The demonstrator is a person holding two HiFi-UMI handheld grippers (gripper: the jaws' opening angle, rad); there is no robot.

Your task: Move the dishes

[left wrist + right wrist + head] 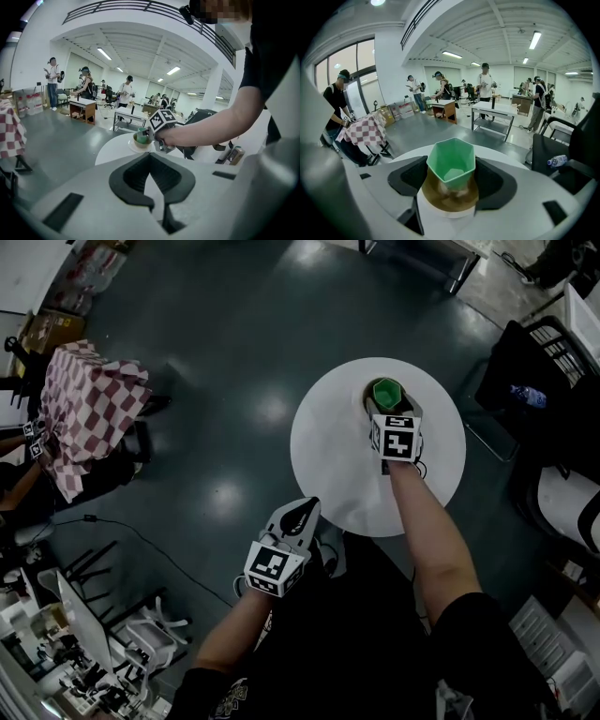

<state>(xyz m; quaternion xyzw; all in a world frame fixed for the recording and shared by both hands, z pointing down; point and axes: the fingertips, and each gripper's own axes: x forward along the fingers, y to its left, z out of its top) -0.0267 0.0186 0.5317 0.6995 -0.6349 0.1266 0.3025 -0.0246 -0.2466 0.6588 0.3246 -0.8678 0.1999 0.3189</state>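
A green six-sided cup (451, 161) stands in a brown bowl (450, 198) on a small white plate (449, 214). The stack rests on the far part of a round white table (328, 465), where the cup (384, 393) shows from above. My right gripper (451, 165) is open, one black jaw on each side of the bowl and cup. In the head view this gripper (386, 407) reaches across the table to the stack. My left gripper (302, 509) hangs at the table's near edge, its tips together and empty. The left gripper view shows its shut jaws (150, 154) and, beyond them, the cup (142, 136).
A table with a red-and-white checked cloth (89, 409) stands far left. Black chairs (544, 362) and a water bottle (527, 395) crowd the table's right side. Several people stand at desks in the background (485, 79). A cable (141, 535) lies on the grey floor.
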